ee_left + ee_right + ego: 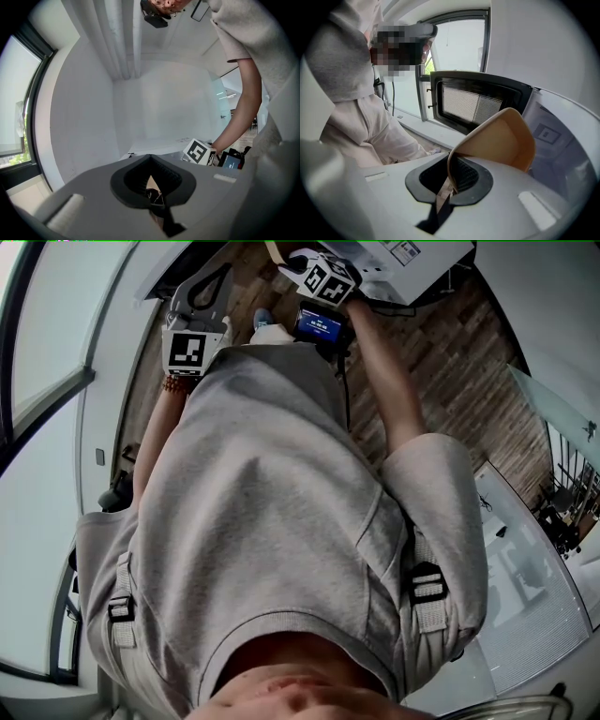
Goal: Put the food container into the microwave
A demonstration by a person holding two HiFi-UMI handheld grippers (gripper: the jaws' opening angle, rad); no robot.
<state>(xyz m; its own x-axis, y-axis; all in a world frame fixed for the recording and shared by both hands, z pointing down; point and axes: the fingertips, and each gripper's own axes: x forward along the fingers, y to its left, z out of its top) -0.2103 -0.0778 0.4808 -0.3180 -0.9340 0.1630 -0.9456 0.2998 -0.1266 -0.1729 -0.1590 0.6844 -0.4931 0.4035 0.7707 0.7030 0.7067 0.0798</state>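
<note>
Here, right gripper (449, 186) tight on rim of food container (502, 140) near open microwave door (474, 106); left gripper (153, 188) seemingly closed.

- We're looking straight down our own grey t-shirt (272, 521) — it fills most of the frame.
- Left gripper (208, 287) and right gripper (305, 263) sit out front over the wood floor (450, 352).
- The right one's beside a white appliance (412, 263).
</note>
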